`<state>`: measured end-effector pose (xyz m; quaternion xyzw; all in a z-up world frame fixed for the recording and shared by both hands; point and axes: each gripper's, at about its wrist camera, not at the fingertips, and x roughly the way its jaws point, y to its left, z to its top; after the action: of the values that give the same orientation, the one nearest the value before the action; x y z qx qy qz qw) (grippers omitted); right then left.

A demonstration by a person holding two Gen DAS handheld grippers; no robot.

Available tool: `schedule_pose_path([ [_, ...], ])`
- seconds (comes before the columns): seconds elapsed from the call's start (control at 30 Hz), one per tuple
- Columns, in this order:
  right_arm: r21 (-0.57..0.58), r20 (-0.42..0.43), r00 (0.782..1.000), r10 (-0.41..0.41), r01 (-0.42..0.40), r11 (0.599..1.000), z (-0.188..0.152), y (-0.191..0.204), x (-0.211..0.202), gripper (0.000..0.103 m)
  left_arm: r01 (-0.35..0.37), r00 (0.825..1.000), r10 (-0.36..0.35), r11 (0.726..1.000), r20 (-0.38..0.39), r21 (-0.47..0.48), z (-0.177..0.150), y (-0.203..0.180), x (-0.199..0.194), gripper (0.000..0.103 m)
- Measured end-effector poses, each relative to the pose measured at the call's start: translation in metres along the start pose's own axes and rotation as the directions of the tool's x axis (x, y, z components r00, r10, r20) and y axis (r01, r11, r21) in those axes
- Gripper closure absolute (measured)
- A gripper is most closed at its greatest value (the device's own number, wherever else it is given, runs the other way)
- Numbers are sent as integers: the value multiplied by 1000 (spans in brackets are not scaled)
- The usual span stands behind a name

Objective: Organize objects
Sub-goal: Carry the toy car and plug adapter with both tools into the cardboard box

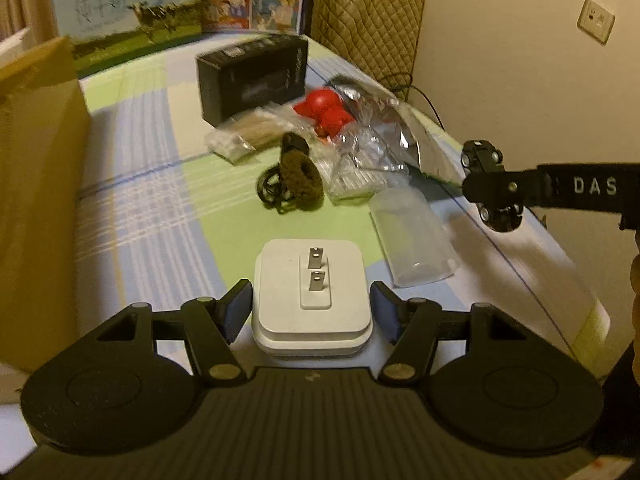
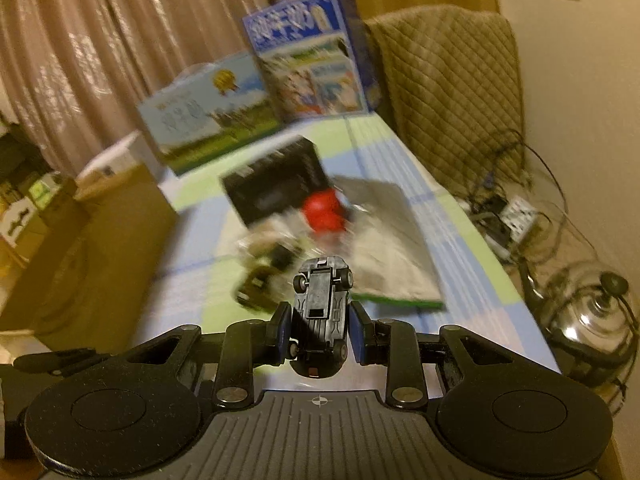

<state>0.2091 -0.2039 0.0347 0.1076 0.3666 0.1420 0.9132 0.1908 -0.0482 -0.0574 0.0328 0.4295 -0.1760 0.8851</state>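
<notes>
My left gripper (image 1: 312,312) clamps the white charger (image 1: 312,300) by its smooth, rigid sides; right gripper (image 2: 320,336) pinches light, stiff toy car (image 2: 322,312) mid-body.

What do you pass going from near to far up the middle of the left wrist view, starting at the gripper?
Left gripper → white charger between its fingers → brown scrunchie → black box → picture boxes at the back.

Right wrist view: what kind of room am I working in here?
Probably a bedroom or living room at home: curtains behind, a quilted cover over furniture, a checked cloth on the table, wall sockets and a glass kettle on the floor.
</notes>
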Motion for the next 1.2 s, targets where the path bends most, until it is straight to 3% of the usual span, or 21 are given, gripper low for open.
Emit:
schedule_pose_path([
  [0.17,-91,47,992,115,-110,990,14,51,-10,76,-41,996,43,999,77,-18,9,11,-49,43],
  [0.3,-160,72,968,241,-227,961,27,99,-13,76,-89,985,96,994,146,-60,20,37,-94,43],
  [0.6,-249,-18,911,412,-403,881,33,189,22,76,-270,935,298,949,189,-160,30,133,-171,43],
  [0.9,-255,-108,887,448,-460,850,25,233,62,76,-296,927,344,915,148,-274,11,202,-180,43],
  [1.2,-268,-141,893,427,-449,852,11,251,81,76,-290,930,342,908,137,-302,1,221,-169,43],
])
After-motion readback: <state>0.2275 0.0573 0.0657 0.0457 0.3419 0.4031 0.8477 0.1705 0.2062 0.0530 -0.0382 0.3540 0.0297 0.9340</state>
